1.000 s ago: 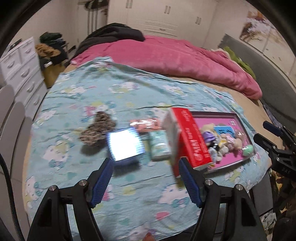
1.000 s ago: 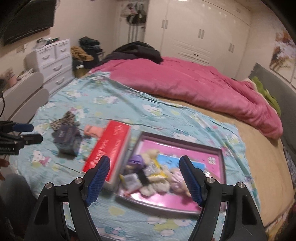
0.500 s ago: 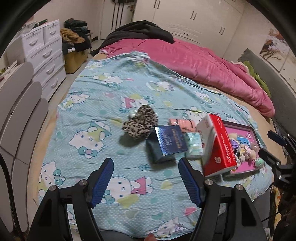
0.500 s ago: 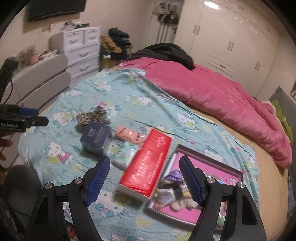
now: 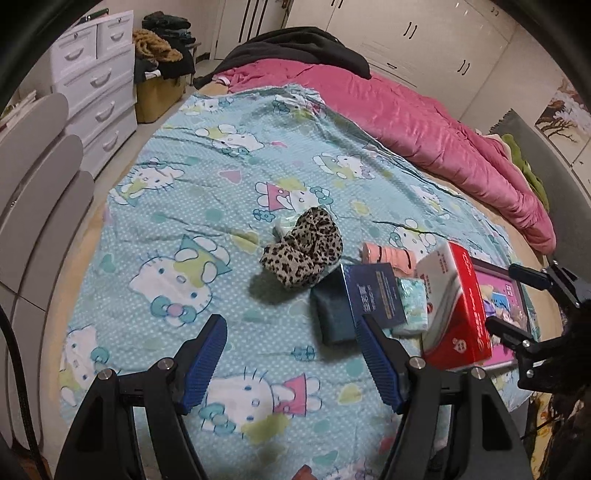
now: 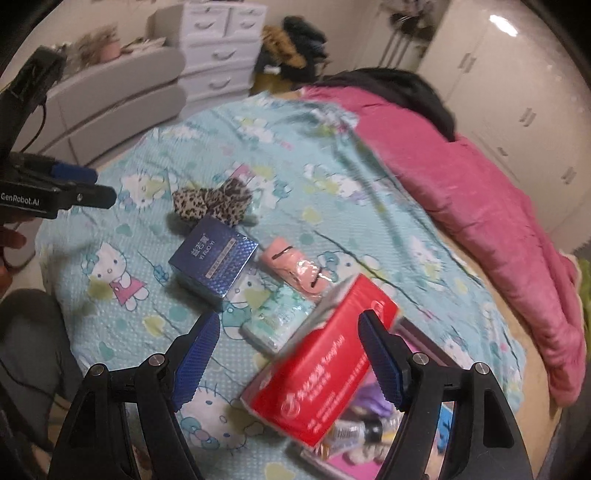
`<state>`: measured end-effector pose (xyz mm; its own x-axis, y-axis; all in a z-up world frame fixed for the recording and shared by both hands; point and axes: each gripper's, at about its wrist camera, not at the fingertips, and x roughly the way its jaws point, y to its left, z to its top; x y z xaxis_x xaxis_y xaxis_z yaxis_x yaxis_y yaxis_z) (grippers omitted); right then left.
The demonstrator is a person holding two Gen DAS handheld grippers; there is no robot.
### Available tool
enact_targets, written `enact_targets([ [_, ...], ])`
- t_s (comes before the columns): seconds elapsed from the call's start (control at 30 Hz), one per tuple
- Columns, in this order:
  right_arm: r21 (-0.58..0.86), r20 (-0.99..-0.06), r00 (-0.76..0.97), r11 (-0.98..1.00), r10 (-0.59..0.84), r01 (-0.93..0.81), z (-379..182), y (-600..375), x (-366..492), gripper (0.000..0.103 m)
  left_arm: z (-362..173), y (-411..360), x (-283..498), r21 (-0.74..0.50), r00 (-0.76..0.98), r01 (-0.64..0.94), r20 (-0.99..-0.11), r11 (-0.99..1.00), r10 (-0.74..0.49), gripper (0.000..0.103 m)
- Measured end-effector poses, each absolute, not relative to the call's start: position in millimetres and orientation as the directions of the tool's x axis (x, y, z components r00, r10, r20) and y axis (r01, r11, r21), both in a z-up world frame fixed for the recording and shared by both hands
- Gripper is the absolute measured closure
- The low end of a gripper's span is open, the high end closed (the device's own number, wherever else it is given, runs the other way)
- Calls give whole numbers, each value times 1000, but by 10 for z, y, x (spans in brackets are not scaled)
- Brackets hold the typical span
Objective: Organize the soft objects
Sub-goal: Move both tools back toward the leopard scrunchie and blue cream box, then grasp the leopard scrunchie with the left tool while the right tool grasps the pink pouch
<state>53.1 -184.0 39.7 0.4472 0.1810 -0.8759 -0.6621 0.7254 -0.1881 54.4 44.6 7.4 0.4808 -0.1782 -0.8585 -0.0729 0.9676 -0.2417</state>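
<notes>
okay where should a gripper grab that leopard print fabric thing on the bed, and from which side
Take the leopard print fabric at its raised, bunched middle, coming down from above. It lies in a loose crumpled heap on the blue cartoon sheet, so folds stand up to pinch. The side away from the blue box looks freest; both grippers are open and empty.

Home bedroom: bed (image 5: 229,192) with pink quilt (image 5: 424,122), white wardrobe (image 5: 424,33), drawer chest (image 5: 96,81).
</notes>
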Motion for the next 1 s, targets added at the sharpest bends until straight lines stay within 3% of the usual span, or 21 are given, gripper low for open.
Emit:
enact_targets([
  [0.6,-245,-956,291,437,41,-865,-624,-1321,1562,25,-803,547,1457,-286,364,-168,-907,944,-210,31],
  [1.0,-226,-972,236,338,-12,-914,-1101,-1123,1779,26,-1008,563,1558,-315,334,-169,-910,934,-246,32],
])
